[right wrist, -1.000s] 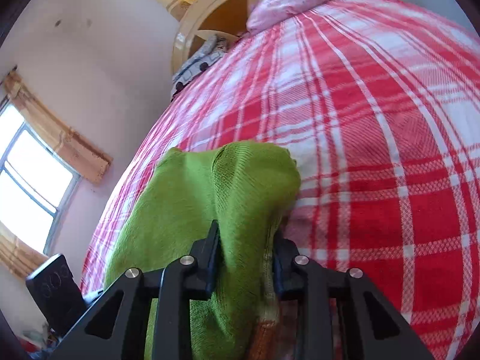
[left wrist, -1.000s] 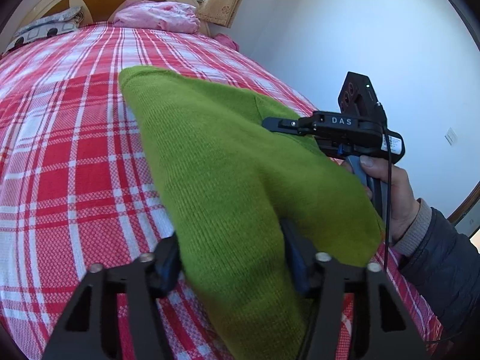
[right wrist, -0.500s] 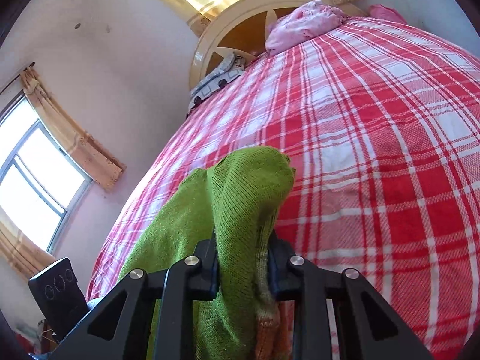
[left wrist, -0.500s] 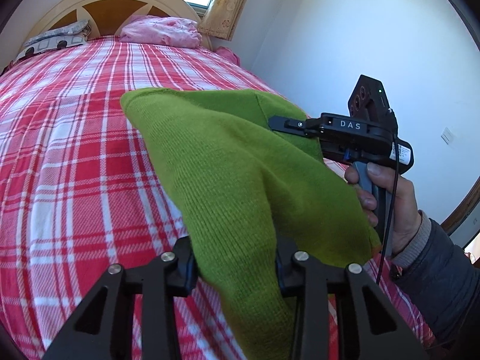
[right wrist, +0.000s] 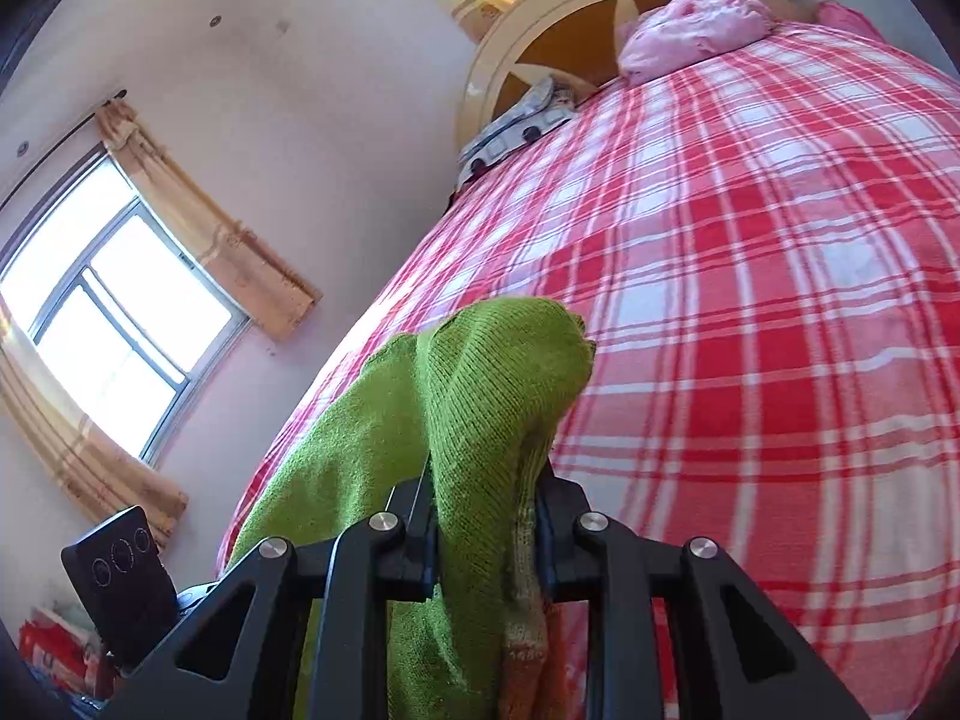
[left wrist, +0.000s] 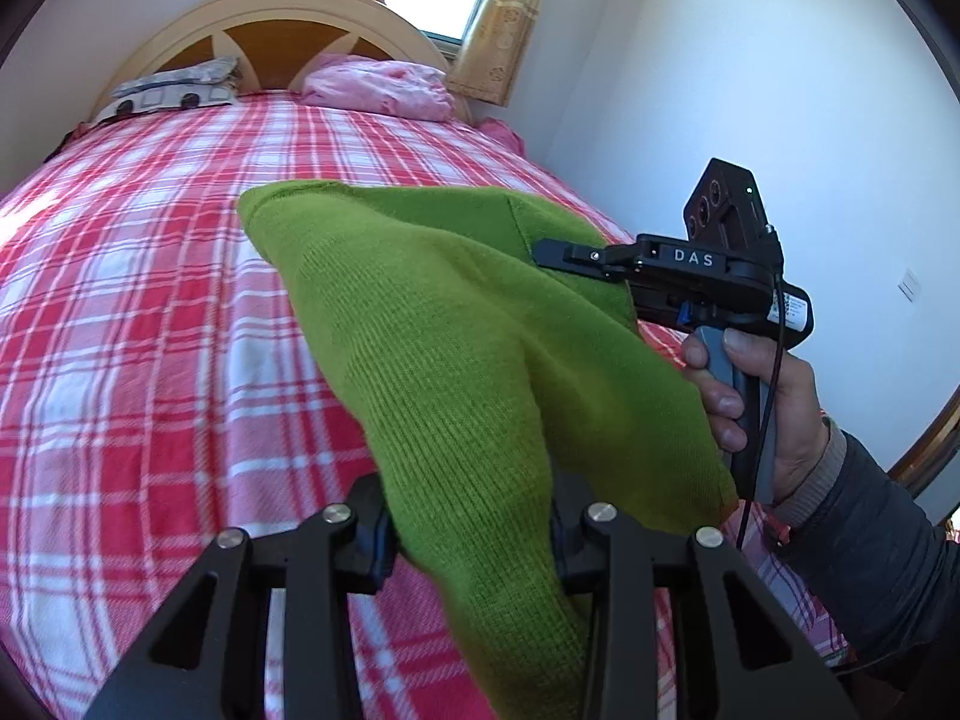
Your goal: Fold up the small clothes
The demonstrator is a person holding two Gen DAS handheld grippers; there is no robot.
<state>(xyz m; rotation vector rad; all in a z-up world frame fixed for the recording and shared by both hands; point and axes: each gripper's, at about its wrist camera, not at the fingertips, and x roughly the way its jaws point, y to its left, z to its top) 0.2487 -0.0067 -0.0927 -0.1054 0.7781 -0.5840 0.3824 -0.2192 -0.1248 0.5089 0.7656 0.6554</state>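
Note:
A green knitted garment (left wrist: 432, 330) hangs stretched between my two grippers above the red plaid bed (left wrist: 138, 324). My left gripper (left wrist: 471, 531) is shut on one end of it. My right gripper (right wrist: 483, 525) is shut on the other end, where the green knit (right wrist: 492, 372) bunches over the fingers and an orange edge shows below. In the left wrist view the right gripper (left wrist: 543, 253) is at the right, held in a hand, its jaws closed on the cloth's far edge.
A pink pillow (left wrist: 378, 87) and a grey patterned pillow (left wrist: 171, 90) lie by the wooden headboard (left wrist: 270, 30). A white wall (left wrist: 750, 60) runs along the bed's right side. A curtained window (right wrist: 102, 312) is on the left wall.
Both grippers have lifted the green garment higher off the bed and tilted upward; more headboard, wall and window show. Both stay shut on the cloth.

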